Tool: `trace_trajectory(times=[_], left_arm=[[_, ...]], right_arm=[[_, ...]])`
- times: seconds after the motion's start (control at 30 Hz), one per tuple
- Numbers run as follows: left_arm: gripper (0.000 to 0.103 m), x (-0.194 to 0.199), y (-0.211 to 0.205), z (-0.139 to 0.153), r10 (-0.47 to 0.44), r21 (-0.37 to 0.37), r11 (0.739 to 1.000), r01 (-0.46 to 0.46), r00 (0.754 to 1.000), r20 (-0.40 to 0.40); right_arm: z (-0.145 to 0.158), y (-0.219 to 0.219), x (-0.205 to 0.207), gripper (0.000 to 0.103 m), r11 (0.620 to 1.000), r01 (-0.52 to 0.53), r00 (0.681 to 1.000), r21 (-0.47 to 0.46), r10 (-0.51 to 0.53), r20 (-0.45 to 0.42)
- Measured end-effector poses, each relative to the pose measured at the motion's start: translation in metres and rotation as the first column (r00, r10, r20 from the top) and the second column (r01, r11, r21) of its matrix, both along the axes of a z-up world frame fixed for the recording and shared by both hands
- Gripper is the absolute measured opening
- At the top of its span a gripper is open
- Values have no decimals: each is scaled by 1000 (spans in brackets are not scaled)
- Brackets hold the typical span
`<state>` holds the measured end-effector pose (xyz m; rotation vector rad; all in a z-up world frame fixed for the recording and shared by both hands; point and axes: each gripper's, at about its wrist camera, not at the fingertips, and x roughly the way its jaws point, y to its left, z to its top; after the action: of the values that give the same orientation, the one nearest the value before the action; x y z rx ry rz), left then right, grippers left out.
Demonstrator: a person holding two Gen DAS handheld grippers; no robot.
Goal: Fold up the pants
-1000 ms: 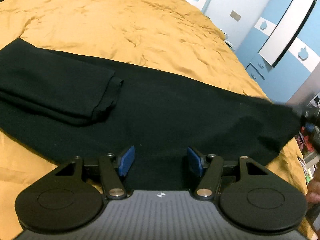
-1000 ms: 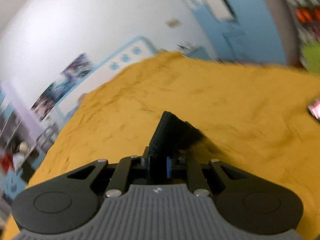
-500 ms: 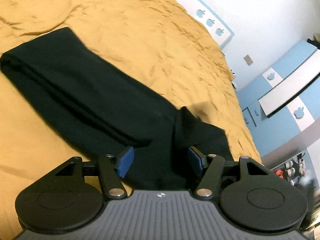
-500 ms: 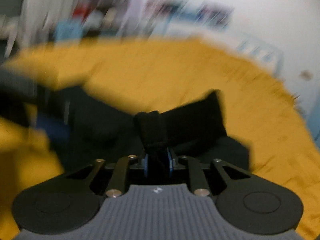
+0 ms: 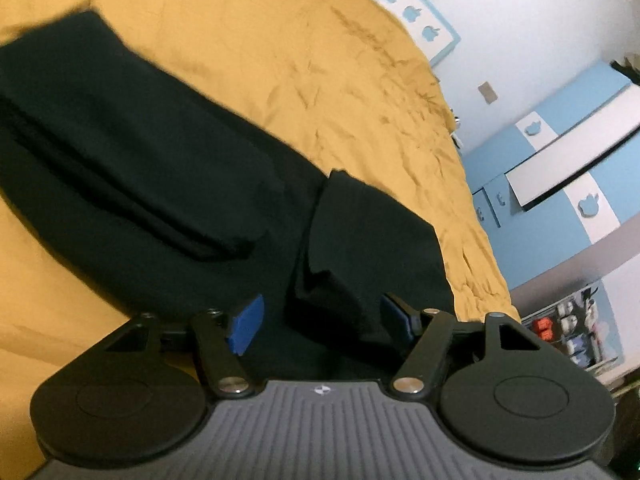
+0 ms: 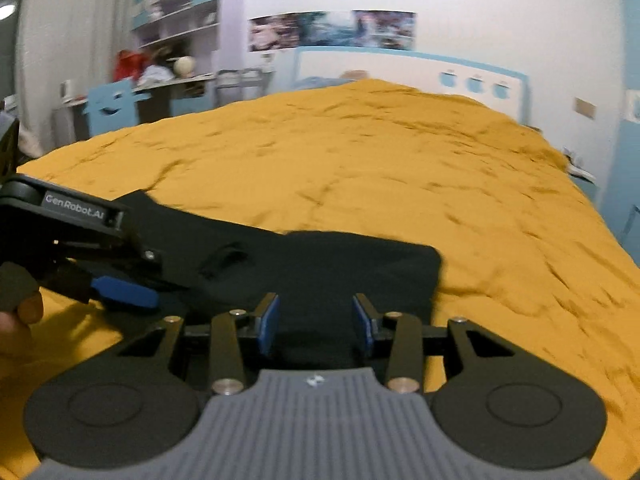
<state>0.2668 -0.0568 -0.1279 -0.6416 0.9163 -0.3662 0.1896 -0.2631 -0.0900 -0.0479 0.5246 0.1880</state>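
Observation:
Black pants [image 5: 152, 168] lie on an orange bedspread [image 5: 280, 60], one end folded over as a flap [image 5: 360, 240] on top of the rest. My left gripper [image 5: 320, 322] hovers low over the near edge of the pants. Its jaws are opening wide, and the blue pads [image 5: 244, 324] do not press on the cloth. In the right wrist view the pants [image 6: 320, 264] spread just beyond my right gripper [image 6: 315, 323]. Its jaws are opening too, with black fabric lying between the pads but not pinched. The left gripper [image 6: 100, 248] shows there at the left, over the pants.
The orange bedspread [image 6: 400, 160] stretches back to a white and blue headboard [image 6: 472, 80]. A blue wardrobe [image 5: 560, 160] stands off the bed's right side and shelves [image 6: 176, 20] off its left. Fingers of a hand [image 6: 20, 312] hold the left gripper.
My right gripper carried the pinched pants end across and has let it go; that end now lies folded on the rest. The left gripper's view rolled and its jaws stand wider.

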Motion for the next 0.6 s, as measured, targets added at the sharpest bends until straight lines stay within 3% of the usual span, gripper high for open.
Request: trace_trajectory(times=[0.23,0.27,0.3,0.37,0.5,0.6], left_arm=[[79,16,-5,-14,90,-96,991,-98,992,-89],[72,18,-6,-14,99,-97,989,-108,991,-90],[48,19,-10,-12,104,-91,990,-111,991,-83],[21,19,-17,-8,89,-66,993,-93,994,-58],[15,8,-25,5,63,-48,997,-62,998,21],[15,1,-21,10,50,-52,997,-48,998,26]], right_arm=[[-15,-28,-8,37,989,73,997,127,-74,1],[-16,-30,-6,37,989,75,997,130,-75,-2],[-17,-30,-6,37,989,78,997,128,-78,-4],[-19,-29,-8,37,988,83,996,129,-84,-1],[-18,-35,-9,38,983,94,995,155,-97,12],[-16,-37,-10,38,980,108,994,167,-113,15]])
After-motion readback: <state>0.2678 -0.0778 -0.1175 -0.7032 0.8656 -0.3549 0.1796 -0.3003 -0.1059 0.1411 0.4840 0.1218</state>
